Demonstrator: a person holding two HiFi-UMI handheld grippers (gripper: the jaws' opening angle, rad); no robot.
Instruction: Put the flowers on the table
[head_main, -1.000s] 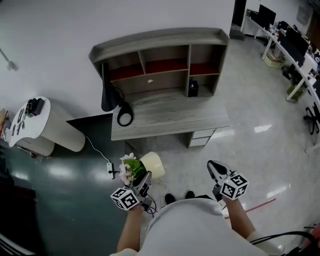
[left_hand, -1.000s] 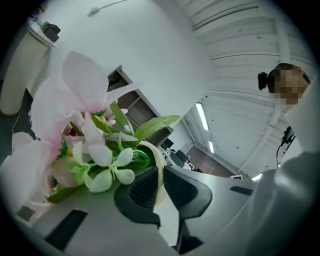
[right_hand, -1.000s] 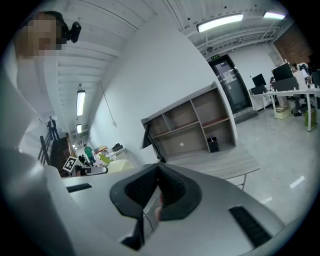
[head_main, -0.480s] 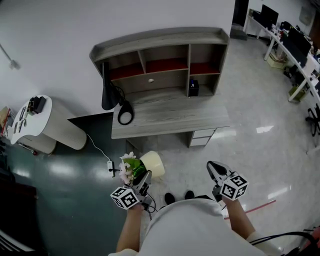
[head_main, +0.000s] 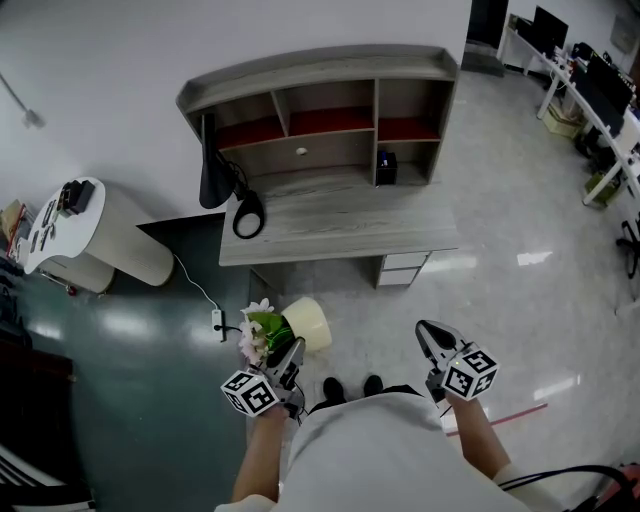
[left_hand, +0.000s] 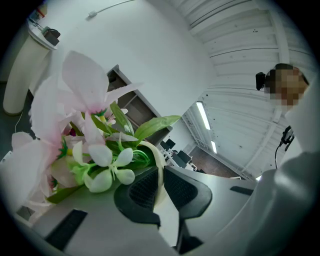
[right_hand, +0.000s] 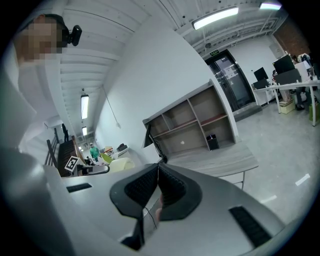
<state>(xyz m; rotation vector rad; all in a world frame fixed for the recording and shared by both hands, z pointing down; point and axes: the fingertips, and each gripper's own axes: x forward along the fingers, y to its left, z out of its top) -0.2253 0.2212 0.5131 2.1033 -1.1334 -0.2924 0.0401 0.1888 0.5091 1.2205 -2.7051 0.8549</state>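
Flowers (head_main: 262, 329) still clamped in left hand-held gripper (head_main: 291, 352).

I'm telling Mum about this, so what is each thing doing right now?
left gripper, shut on the flower pot's rim.
flower pot, held off the floor, tilted.
right gripper, shut, holding nothing.
desk, flowers not on it yet.
drawers, closed.

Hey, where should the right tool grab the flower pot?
Likely the thin rim, coming from the right, away from the left tool pinching it. The pot itself looks too wide for the jaws, and flowers crowd the opening.
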